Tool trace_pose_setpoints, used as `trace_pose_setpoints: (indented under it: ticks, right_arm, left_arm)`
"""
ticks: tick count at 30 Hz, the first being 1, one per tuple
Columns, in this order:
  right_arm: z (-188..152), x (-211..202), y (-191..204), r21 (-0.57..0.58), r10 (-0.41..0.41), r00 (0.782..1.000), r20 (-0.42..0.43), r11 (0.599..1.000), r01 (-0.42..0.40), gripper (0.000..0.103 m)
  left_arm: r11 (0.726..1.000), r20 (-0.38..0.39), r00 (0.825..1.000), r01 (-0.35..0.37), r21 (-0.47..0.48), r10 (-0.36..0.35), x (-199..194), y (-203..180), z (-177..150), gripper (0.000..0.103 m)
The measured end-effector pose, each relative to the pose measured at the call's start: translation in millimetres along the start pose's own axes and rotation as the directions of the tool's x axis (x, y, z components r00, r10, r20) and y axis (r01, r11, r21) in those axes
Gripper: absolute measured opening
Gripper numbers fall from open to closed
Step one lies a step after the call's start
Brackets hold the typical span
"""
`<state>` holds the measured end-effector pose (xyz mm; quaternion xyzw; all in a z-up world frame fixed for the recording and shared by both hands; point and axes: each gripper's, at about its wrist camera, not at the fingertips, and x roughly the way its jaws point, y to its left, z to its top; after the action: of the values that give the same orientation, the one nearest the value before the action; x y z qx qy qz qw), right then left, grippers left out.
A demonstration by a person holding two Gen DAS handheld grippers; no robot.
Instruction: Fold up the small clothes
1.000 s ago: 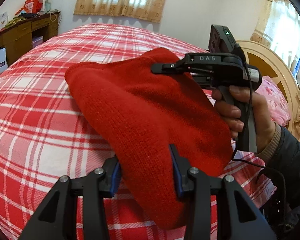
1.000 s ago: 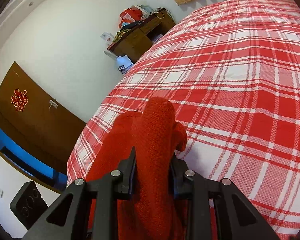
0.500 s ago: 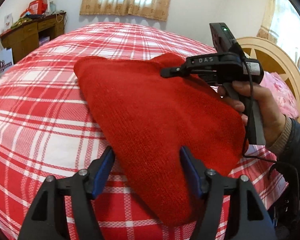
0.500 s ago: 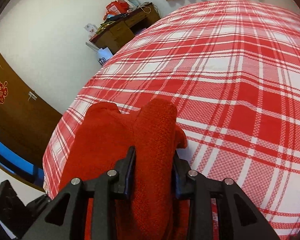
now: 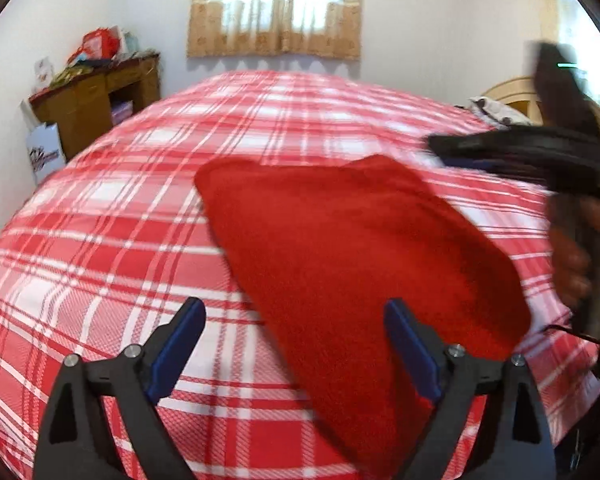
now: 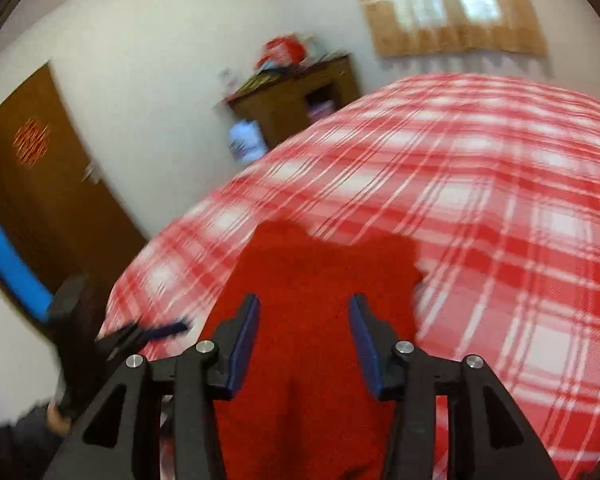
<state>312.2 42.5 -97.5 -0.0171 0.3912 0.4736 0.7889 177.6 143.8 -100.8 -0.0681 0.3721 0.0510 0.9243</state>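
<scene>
Your daylight comes from the curtained window (image 5: 276, 4) at twelve o'clock in the left view and at one o'clock in the right, where its panes blow out to white. The room is evenly bright, with soft shadows. Motion blur smears the whole right view and, in the left, the right gripper (image 5: 452, 148) at three o'clock. The fisheye bows the bed (image 5: 100, 240), and dark vignetting fills your corners.
</scene>
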Motion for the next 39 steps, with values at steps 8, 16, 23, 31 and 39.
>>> trace_pose_setpoints:
  ticks: [8, 16, 23, 31, 39]
  right_arm:
    - [-28, 10, -16, 0.056, -0.071, 0.997, -0.041, 0.996, 0.074, 0.047]
    - [-44, -62, 37, 0.024, -0.301, 0.941, 0.151, 0.953, 0.301, 0.057]
    - [-49, -102, 60, 0.01, -0.34, 0.91, 0.239, 0.937, 0.348, 0.06]
    - [-51, -119, 70, 0.017, -0.346, 0.897, 0.276, 0.935, 0.355, 0.06]
    - [-53, -124, 72, 0.019, -0.343, 0.896, 0.281, 0.936, 0.352, 0.061]
  left_arm:
    - [0.999, -0.02, 1.0, 0.014, -0.045, -0.014, 11, 4, -7, 0.101]
    - [0.999, 0.053, 0.998, -0.026, 0.031, 0.025, -25, -10, -4, 0.101]
    - [0.999, 0.19, 0.982, -0.018, 0.041, 0.01, -69, -19, 7, 0.102]
    - [0.998, 0.25, 0.968, -0.002, 0.056, -0.012, -87, -25, 13, 0.103]
    - [0.998, 0.261, 0.965, 0.004, 0.067, -0.021, -91, -28, 11, 0.103]
